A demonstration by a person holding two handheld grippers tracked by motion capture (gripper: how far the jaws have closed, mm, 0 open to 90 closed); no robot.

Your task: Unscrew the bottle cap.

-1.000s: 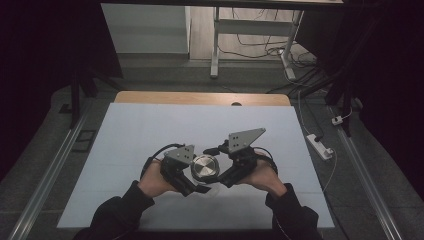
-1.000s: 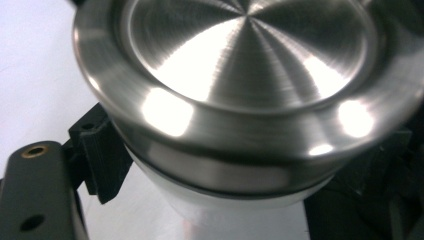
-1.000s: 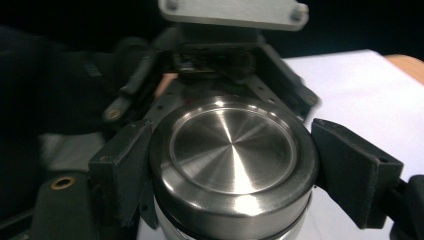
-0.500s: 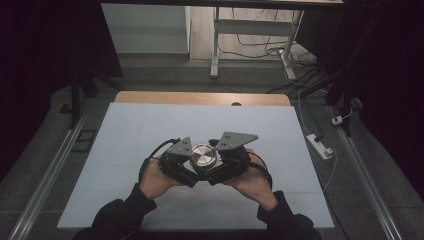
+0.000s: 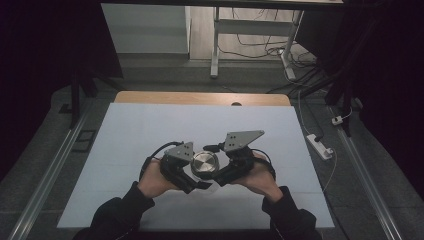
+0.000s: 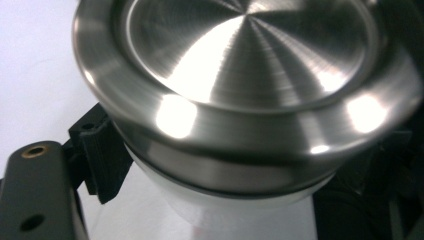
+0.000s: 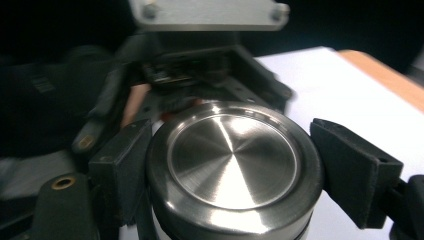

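Note:
A jar with a brushed steel lid [image 5: 205, 162] and a white body [image 6: 240, 215] is held between both hands over the near middle of the table. My left gripper [image 5: 196, 181] is shut on the white body below the lid [image 6: 245, 65], with one black finger [image 6: 102, 155] against its side. My right gripper [image 7: 235, 170] has just been closing, and its pads [image 7: 122, 165] now sit on either side of the lid [image 7: 232, 160]. In the high view the right gripper [image 5: 219, 172] comes in from the right.
The white table top [image 5: 150, 130] ends in a wooden far edge [image 5: 200, 97]. A white power strip [image 5: 320, 145] lies on the floor at the right. A white frame leg [image 5: 215, 45] and cables stand beyond the table.
Half a second ago the hands were drawn closer together around the jar; the right hand has since swung back out to the right. The jar has stayed in about the same place.

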